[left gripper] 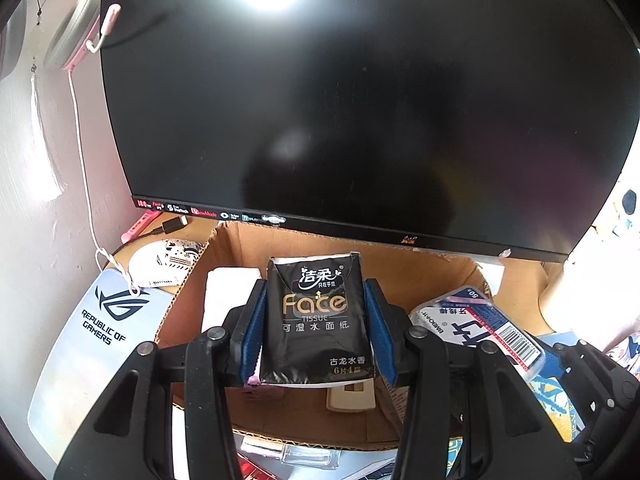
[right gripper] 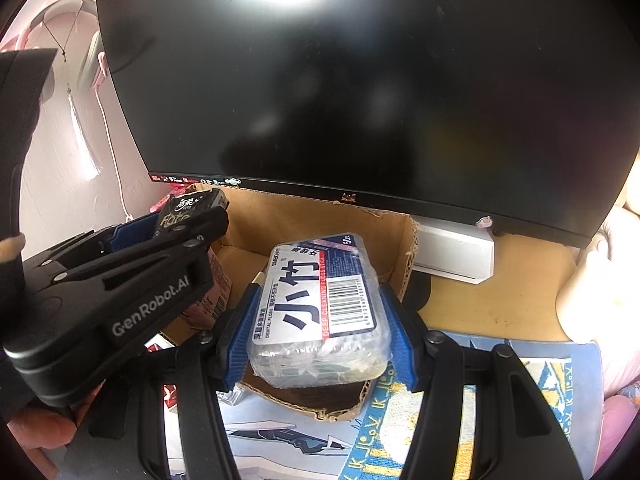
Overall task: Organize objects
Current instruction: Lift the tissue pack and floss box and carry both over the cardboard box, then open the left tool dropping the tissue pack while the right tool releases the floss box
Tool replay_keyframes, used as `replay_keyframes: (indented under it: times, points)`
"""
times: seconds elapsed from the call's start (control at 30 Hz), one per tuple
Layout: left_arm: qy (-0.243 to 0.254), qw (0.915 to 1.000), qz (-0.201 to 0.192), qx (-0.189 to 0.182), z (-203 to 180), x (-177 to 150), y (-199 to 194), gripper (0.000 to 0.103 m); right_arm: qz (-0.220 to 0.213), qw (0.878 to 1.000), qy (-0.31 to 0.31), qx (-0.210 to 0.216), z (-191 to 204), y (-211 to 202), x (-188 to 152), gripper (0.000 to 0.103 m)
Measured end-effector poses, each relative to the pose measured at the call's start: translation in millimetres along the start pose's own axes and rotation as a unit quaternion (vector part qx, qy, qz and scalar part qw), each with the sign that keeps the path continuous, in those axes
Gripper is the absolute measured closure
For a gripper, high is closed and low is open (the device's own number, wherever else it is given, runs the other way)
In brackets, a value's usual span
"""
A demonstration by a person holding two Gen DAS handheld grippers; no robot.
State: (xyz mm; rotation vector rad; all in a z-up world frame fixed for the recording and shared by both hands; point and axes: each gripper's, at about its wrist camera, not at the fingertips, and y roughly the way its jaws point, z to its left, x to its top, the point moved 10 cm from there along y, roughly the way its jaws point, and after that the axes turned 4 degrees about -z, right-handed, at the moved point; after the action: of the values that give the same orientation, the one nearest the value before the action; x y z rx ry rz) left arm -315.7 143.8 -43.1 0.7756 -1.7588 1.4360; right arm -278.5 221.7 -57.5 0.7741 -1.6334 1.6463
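Observation:
My left gripper [left gripper: 316, 322] is shut on a black "Face" tissue pack [left gripper: 318, 320] and holds it over the open cardboard box [left gripper: 240, 248]. My right gripper [right gripper: 318, 326] is shut on a clear dental floss box [right gripper: 320, 308] with a white and blue label, held over the same cardboard box [right gripper: 316, 208]. The floss box also shows in the left wrist view [left gripper: 480, 324] at the right. The left gripper with the tissue pack [right gripper: 188, 208] shows at the left of the right wrist view. A white tissue pack [left gripper: 224, 296] lies inside the box.
A black monitor [left gripper: 360, 100] stands just behind the box. A white mouse [left gripper: 164, 260] and an ROG mouse pad [left gripper: 92, 340] lie at the left. Pink headphones [left gripper: 76, 28] hang on the wall. A printed desk mat [right gripper: 520, 420] lies at the front right.

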Motion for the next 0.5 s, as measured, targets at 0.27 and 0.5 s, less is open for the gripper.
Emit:
replay_keyframes:
  times: [0.27,0.5]
  points:
    - [-0.004,0.9999,0.015,-0.006,1.8,-6.6,8.5,0.058,0.003,1.0,-0.002,-0.009,-2.4,2.6,-0.4,0.041]
    - [0.001,0.9998,0.02,-0.007,0.6,-9.5,11.0,0.058,0.006,1.0,0.004,-0.02,0.0,7.9,-3.1,0.041]
